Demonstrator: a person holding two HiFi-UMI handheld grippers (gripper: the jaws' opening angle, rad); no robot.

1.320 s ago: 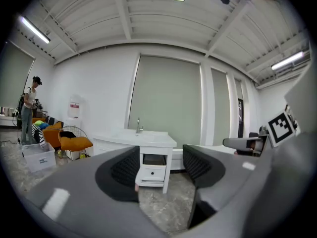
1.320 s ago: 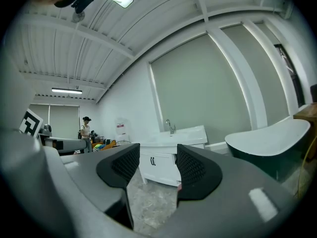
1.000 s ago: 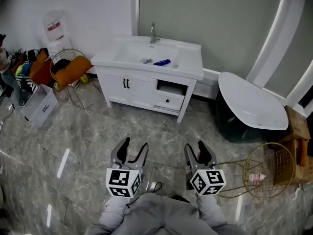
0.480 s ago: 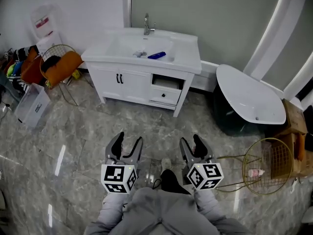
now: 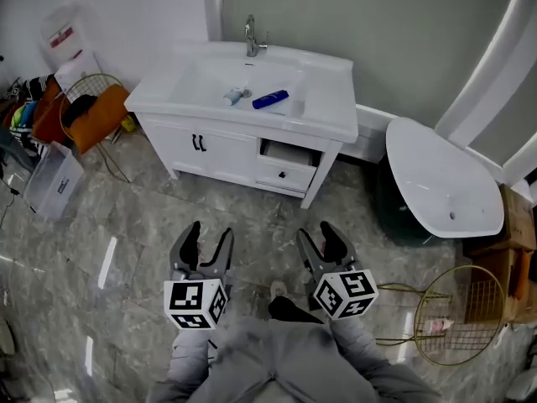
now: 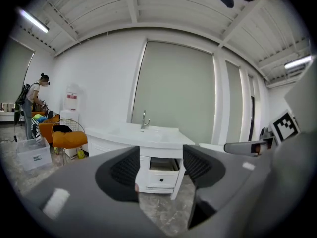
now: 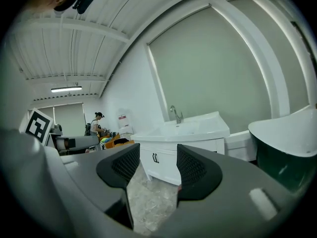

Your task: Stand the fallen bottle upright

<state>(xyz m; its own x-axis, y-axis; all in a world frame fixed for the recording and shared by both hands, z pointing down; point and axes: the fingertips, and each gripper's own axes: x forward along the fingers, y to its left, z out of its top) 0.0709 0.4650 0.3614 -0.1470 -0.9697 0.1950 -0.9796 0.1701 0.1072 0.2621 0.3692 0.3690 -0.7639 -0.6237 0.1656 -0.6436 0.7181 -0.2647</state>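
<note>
A blue bottle (image 5: 270,100) lies on its side in the basin of the white vanity (image 5: 331,116), next to a small pale item (image 5: 235,96) and below the faucet (image 5: 250,36). Both grippers hang over the marble floor, well short of the vanity. My left gripper (image 5: 207,240) is open and empty. My right gripper (image 5: 320,240) is open and empty too. In the left gripper view the left gripper (image 6: 159,167) frames the vanity (image 6: 143,137). In the right gripper view the right gripper (image 7: 154,170) points at the vanity (image 7: 188,132). The basin rim hides the bottle in both gripper views.
A vanity drawer (image 5: 287,153) stands partly open. A white bathtub (image 5: 440,183) sits at the right, with a gold wire basket (image 5: 457,313) near it. An orange wire chair (image 5: 92,112) and a white box (image 5: 54,179) are at the left. A person (image 6: 32,100) stands far left.
Both grippers have moved forward over the floor toward the vanity, which now looks larger and closer. Their jaws stand as wide as before.
</note>
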